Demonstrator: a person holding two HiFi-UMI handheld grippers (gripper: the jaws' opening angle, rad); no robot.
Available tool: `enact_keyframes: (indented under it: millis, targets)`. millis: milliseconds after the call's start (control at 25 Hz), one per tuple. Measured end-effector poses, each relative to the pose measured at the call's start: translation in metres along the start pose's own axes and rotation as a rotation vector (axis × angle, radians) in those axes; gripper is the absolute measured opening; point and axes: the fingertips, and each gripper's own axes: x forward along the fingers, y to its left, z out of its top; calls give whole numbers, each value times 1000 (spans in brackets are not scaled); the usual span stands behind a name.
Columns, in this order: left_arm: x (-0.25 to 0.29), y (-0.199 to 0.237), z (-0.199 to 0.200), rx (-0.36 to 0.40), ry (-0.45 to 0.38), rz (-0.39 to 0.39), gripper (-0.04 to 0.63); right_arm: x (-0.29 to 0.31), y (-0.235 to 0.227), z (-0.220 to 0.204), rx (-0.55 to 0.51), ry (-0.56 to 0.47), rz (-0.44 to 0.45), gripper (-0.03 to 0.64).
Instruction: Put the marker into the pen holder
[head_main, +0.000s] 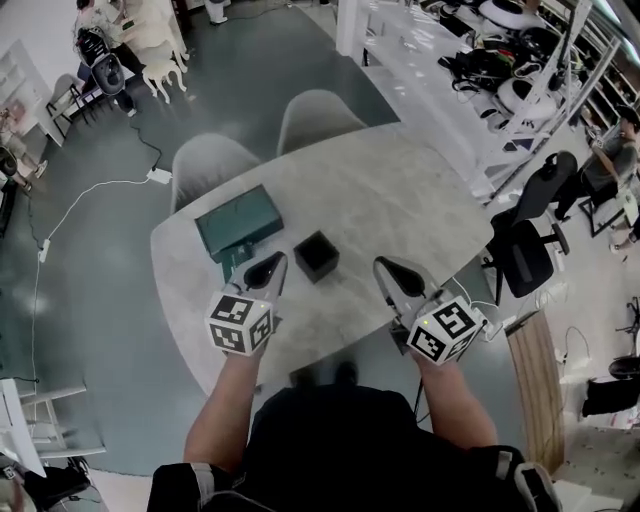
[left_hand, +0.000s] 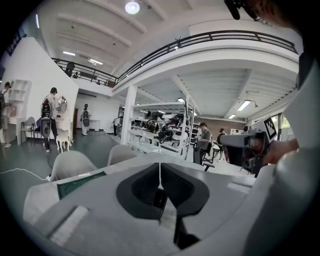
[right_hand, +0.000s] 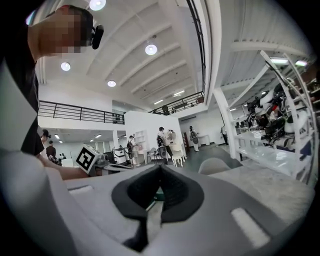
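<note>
The person stands at the near edge of a rounded table (head_main: 400, 200) with a pale, mottled stone-look top, a gripper in each hand. The left gripper (head_main: 272, 263) and right gripper (head_main: 386, 266) both point away from the body over the tabletop. Each has a smooth grey shell that tapers to dark, matte jaw pads, with a white marker cube at the back.

In the left gripper view, the left gripper's (left_hand: 159, 174) black pads meet in a thin seam at the tip, with nothing pinched between them. The right gripper view shows the same for the right gripper (right_hand: 160, 171), with its pads pressed together and empty.

The pen holder (head_main: 316, 256) is a small, square, black, open-topped box. It stands upright on the table between the two gripper tips, nearer the left one and touching neither. Just beyond the left gripper lies a flat, rectangular, dark-green case (head_main: 238, 222). I can't make out the marker in any view.

Two grey moulded shell chairs (head_main: 208, 165) are tucked against the far side of the table, and a black office chair (head_main: 525, 255) stands off to the right.
</note>
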Motion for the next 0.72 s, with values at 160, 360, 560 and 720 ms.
enact_keyframes:
  millis: [160, 360, 560, 720]
  targets:
    - [1, -2, -9, -9, 11, 27, 17, -6, -6, -17, 18, 14, -6, 3]
    - [7, -11, -9, -3, 5, 23, 17, -11, -10, -20, -6, 2, -14, 2]
    - [19, -21, 23, 52, -30, 0, 15, -12, -21, -2, -15, -31, -18, 2]
    - [23, -19, 59, 117, -62, 0, 15, -5, -28, 26, -78, -63, -22, 2]
